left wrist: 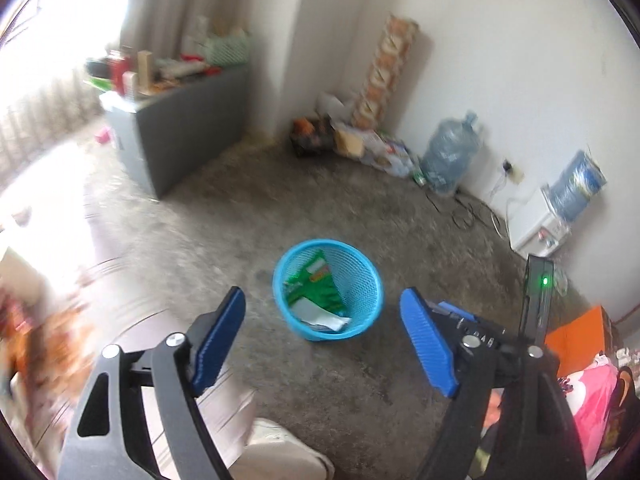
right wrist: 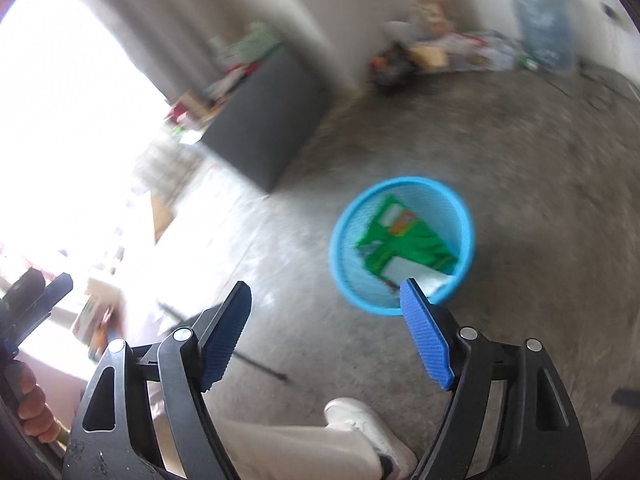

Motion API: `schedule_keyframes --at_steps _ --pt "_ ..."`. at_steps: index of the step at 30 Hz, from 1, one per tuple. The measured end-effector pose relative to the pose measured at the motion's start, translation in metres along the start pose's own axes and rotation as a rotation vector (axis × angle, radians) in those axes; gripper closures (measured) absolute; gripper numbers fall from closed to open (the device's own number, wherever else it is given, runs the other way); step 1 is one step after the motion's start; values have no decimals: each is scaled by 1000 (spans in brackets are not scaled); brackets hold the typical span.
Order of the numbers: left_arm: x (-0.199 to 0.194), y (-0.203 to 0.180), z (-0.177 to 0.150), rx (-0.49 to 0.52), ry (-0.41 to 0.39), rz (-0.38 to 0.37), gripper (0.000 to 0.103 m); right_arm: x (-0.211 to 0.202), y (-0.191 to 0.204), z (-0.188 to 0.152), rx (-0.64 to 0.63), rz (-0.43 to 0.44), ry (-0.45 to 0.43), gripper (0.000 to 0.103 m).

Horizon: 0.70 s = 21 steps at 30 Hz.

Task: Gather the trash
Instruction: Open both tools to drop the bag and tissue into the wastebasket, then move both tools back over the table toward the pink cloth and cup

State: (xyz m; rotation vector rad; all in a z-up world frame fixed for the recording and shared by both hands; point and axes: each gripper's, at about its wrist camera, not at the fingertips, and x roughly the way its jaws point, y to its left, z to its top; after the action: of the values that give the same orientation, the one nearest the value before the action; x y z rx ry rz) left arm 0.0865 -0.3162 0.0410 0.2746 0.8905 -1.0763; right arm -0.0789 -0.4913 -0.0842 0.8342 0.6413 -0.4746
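A light-blue mesh waste bin [left wrist: 362, 276] [right wrist: 440, 208] stands on the grey floor. Inside it lie a green package [left wrist: 316, 284] [right wrist: 404, 240] and a white sheet of paper [left wrist: 320, 316] [right wrist: 404, 268]. My left gripper [left wrist: 322, 294] hangs above and on the near side of the bin, its jaws wide open and empty. Equally open and empty, my right gripper [right wrist: 325, 285] sits with its right fingertip [right wrist: 416, 304] in front of the bin's near rim. A black body with a green light [left wrist: 538, 292] stands at the right of the left wrist view.
A grey cabinet [left wrist: 180, 132] [right wrist: 272, 120] loaded with clutter stands by the bright window. Boxes and litter [left wrist: 360, 140], a water jug [left wrist: 450, 156] and a white dispenser [left wrist: 536, 228] line the far wall. A person's trouser leg and white shoe [right wrist: 360, 416] are just below the grippers.
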Motion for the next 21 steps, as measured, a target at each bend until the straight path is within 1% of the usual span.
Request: schedule_keyframes --at_steps 1,3,6,7,8,10,13,15,17,19,21 --pt "-15 9 -8 -12 -16 15 22 -2 10 -1 -29 16 9 29" --pt "-51 33 -29 -57 -56 71 19 -4 31 -6 -85 39 27 29" --pt "-96 74 -66 -137 -101 178 17 -1 58 -14 -152 69 65 29" --pt "-110 89 -80 -170 -109 229 16 1 65 -17 -171 73 77 29" --pt "-124 103 -95 -210 -117 288 15 5 73 -20 -189 77 90 29" --pt "-147 129 -126 -304 -125 377 13 12 89 -26 -222 87 117 29" --pt "-169 165 -175 -473 -109 475 12 20 116 -33 -272 104 144 29" --pt "-176 184 -207 -578 -97 506 12 22 136 -41 -311 120 159 28" --pt "-179 200 -229 -655 -86 526 12 26 156 -48 -351 136 172 26" --pt "-179 212 -245 -702 -81 530 11 29 176 -53 -389 153 185 25" --pt "-175 219 -249 -716 -76 539 9 35 195 -58 -428 169 200 23"
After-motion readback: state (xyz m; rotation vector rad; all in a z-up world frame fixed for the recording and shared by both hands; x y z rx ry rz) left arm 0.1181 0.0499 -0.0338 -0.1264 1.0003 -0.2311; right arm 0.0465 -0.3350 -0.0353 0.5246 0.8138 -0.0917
